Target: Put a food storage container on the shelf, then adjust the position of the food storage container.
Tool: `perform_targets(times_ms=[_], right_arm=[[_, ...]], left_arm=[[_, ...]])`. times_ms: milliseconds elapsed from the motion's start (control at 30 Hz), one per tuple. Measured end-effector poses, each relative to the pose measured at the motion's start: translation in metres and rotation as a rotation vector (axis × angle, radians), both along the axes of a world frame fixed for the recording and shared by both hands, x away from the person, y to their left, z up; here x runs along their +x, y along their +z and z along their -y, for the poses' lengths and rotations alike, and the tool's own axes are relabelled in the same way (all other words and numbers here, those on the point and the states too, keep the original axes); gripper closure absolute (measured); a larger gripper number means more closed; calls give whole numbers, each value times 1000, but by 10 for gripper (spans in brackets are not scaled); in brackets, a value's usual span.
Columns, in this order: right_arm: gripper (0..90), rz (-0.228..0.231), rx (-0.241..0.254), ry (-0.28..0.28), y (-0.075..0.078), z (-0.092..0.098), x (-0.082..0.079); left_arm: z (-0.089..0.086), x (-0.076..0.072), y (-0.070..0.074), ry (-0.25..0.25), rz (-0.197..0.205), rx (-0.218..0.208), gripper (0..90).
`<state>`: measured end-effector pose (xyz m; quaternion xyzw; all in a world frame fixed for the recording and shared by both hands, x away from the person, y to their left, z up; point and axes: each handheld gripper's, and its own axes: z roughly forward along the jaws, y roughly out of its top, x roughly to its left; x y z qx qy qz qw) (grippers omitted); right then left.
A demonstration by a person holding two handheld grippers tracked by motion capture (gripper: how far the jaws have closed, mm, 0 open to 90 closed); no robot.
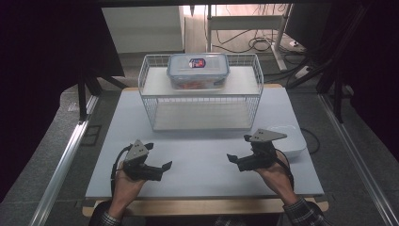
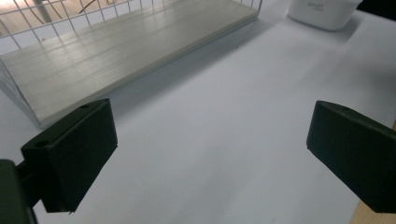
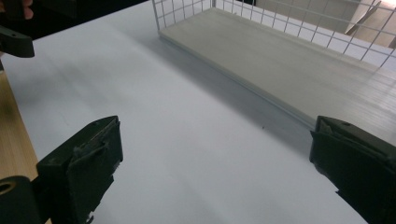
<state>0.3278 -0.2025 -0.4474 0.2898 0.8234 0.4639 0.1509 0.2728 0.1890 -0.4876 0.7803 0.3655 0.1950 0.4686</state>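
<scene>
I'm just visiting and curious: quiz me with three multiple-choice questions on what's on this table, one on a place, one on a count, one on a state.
1. Where does the lidded plastic box stand?
A. on the top shelf of the wire rack
B. on the lower shelf
C. on the table in front of the rack

2. How many shelves does the rack have?
A. one
B. two
C. four

3. How do the jaws of the left gripper and right gripper stand?
A. both open, holding nothing
B. both shut on the box
C. one shut on the white dish

Key: 1 A, the box sits on the upper board. 2 B, the high view shows two boards. 3 A, each gripper view shows jaws apart over bare table.
</scene>
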Motion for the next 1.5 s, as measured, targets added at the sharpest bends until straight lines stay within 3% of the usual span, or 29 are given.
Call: perform_targets(times_ms=[267,400,533,833,867,1000,1033,1100,1133,1167,1233,1267,1300,1333,1367,1467,1500], right_arm=[[29,16,-29,-3,-14,3,-8],[30,8,-51,0,-25,5,-10],[30,-28,-78,-2,-38,5,-8],[1,-64,-90,-61,-33,7,-4],[0,-110,-113,-86,-29,10,-2],[28,-123,-106,-102,-25,17,2],[109,-103,-102,-131,-20,24,4],[231,-105,-83,-169,-11,33,7],[231,-105,-83,-169,-11,33,7],[376,-117,-74,-206,-3,46,12],[500,-118,-82,-227,2,58,16],[500,-118,-82,-227,2,58,16],[613,-108,-74,-255,5,72,21],[613,-108,-74,-255,5,72,21],[697,-97,-86,-279,7,84,25],[767,-90,-86,-308,8,94,30],[820,-88,-71,-344,10,107,35]], left_arm=[[1,-6,-11,14,-8,62,15],[1,-10,-17,6,-23,81,15],[-1,-12,-22,11,-37,94,15],[-2,-11,-25,8,-45,91,14],[-2,-10,-25,8,-49,87,13],[-3,-9,-26,5,-57,81,13],[-3,-9,-27,6,-60,78,13],[-4,-9,-27,5,-63,74,13],[-4,-8,-27,5,-63,74,13],[-4,-8,-28,4,-65,71,13],[-4,-8,-28,2,-69,70,13],[-4,-8,-28,2,-69,70,13],[-4,-8,-28,-1,-69,68,13],[-4,-8,-28,-1,-69,68,13],[-3,-8,-28,-5,-69,69,14],[-3,-7,-29,-6,-72,72,14],[-2,-7,-29,-7,-74,74,14]])
